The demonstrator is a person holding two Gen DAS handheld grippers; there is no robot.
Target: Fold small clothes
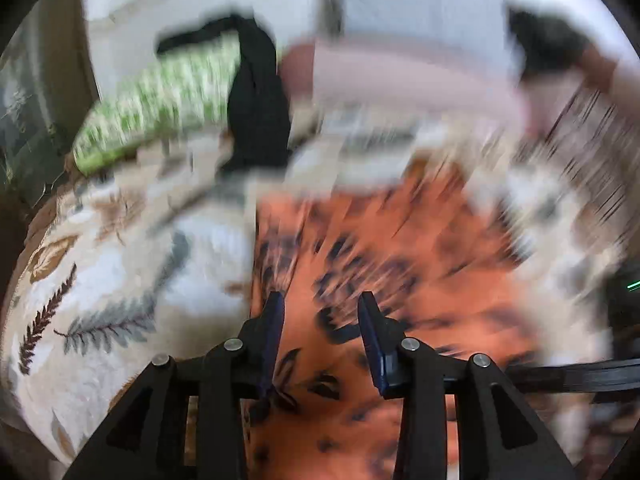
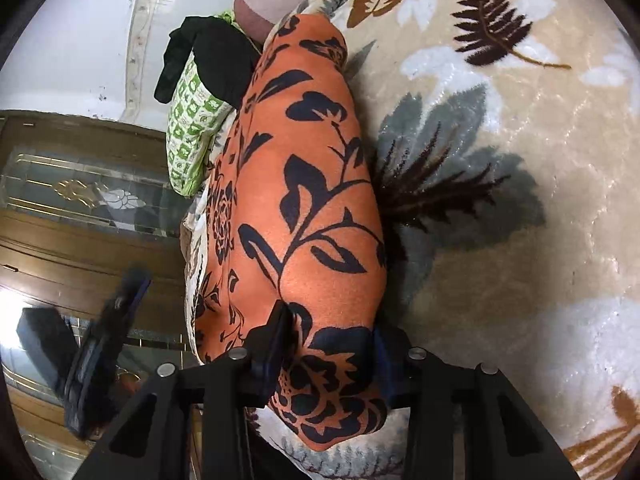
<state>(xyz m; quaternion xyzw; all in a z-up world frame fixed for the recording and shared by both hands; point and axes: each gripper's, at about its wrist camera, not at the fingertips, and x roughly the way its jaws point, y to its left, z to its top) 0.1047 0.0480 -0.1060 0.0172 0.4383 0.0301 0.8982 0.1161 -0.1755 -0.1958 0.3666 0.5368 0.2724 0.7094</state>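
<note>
1. Leaf-print plush blanket (image 2: 520, 184) is the work surface; white wall and a wooden glass-panel door (image 2: 80, 200) sit behind it.
2. Right gripper (image 2: 332, 344): jaws closed in on the near end of the orange floral garment (image 2: 304, 184), bunched cloth filling the gap, left finger pressed into the fabric. Reads as clamped on it.
3. Left gripper (image 1: 320, 340): jaws apart, nothing between them, hanging just above the same orange garment (image 1: 380, 280). View is heavily motion-blurred.
4. Garment runs lengthwise ahead of the right gripper as a folded or rolled strip, lying on the blanket.
5. Beyond its far end: black cloth (image 2: 208, 64) draped on a green-patterned item (image 2: 192, 128), touching or nearly touching the garment.
6. Risks, as judgement:
   - one-point grip on a thick bunch; pulling could let layers slip and undo the fold.
   - dragging on plush pile could skew the strip.
   - the far end could snag the black cloth.
   - the left gripper could grab the blanket with the cloth if it closes low.
</note>
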